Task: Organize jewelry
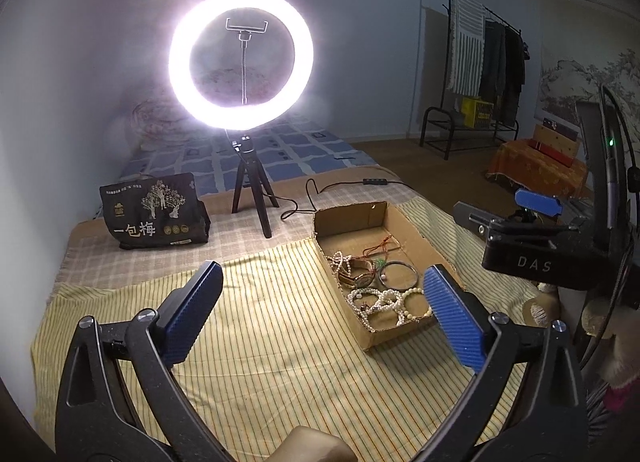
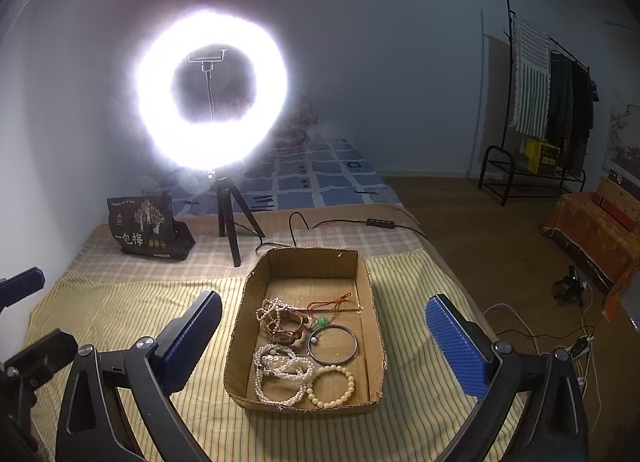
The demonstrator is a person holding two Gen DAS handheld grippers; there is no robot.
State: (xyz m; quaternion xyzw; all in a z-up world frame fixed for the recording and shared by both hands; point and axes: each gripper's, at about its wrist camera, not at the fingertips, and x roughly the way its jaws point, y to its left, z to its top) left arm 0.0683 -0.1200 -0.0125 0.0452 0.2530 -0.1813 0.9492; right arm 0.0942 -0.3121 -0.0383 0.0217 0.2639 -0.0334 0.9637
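A shallow cardboard box (image 2: 362, 274) sits on the striped yellow cloth (image 2: 120, 302) and holds the jewelry: white pearl strands (image 2: 280, 378), a cream bead bracelet (image 2: 333, 386), a dark metal bangle (image 2: 333, 344), a watch (image 2: 286, 336), a red cord (image 2: 332, 302). The box (image 1: 394, 218) also shows right of centre in the left wrist view. My left gripper (image 1: 320, 290) is open and empty, above the cloth left of the box. My right gripper (image 2: 324, 322) is open and empty, above the box's near end. The right gripper body (image 1: 536, 246) shows at the left view's right edge.
A lit ring light on a small tripod (image 2: 234, 226) stands behind the box, its cable (image 2: 344, 224) trailing right. A black printed bag (image 2: 146, 228) lies at the back left. A clothes rack (image 2: 548, 110) and an orange-covered bench (image 2: 596, 234) stand on the floor at right.
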